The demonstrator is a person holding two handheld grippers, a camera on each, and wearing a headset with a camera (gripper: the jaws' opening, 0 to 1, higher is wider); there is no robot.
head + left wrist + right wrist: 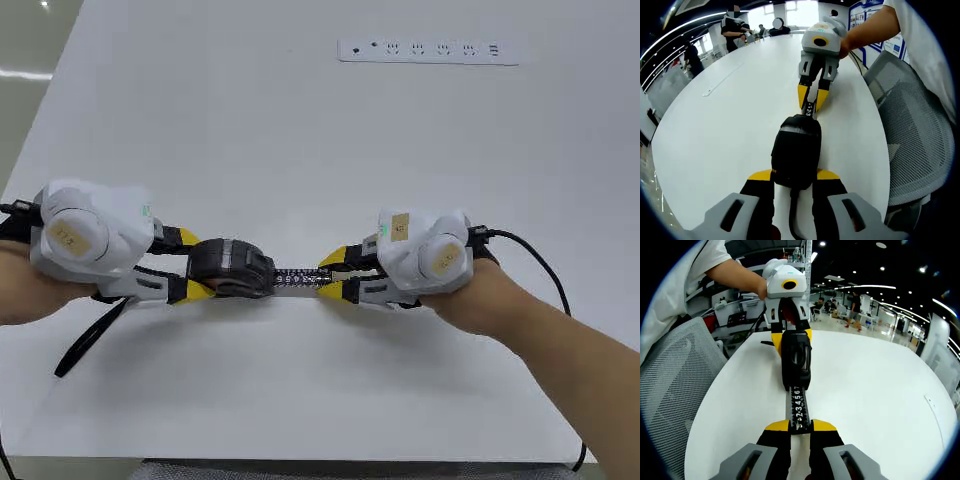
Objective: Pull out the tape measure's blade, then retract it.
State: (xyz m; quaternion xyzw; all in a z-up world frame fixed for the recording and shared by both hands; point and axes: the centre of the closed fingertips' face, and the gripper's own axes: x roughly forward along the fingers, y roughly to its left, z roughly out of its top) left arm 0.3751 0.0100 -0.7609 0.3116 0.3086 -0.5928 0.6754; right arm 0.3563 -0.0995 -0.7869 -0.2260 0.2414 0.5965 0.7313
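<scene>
- The left hand-held gripper [193,264] is clenched on the black body of the tape measure [232,268], with one yellow-tipped jaw on the far side of the body and one on the near side.
- The tape measure sits near the front edge of the white desk [300,150], left of the middle (whether it rests on the top or hangs just above it cannot be told).
- A short stretch of blade [297,275] is out of the body, running straight to the right and level with the desk.
- The right hand-held gripper [334,274] is closed on the free end of the blade, pinching it between its two yellow tips.
- In the right hand-held gripper's view the printed numbers 2 to 7 can be read on the blade, between the jaws and the body.
- The two hand-held grippers face each other tip to tip, the left one touching the body and the right one apart from it with only the blade between.
- A white power strip [428,50] lies at the far right of the desk, well apart from the tape measure.
- A black cable [535,260] curves away from the back of the right hand-held gripper, past the person's forearm.
- A grey mesh chair [910,125] stands beside the desk edge.
</scene>
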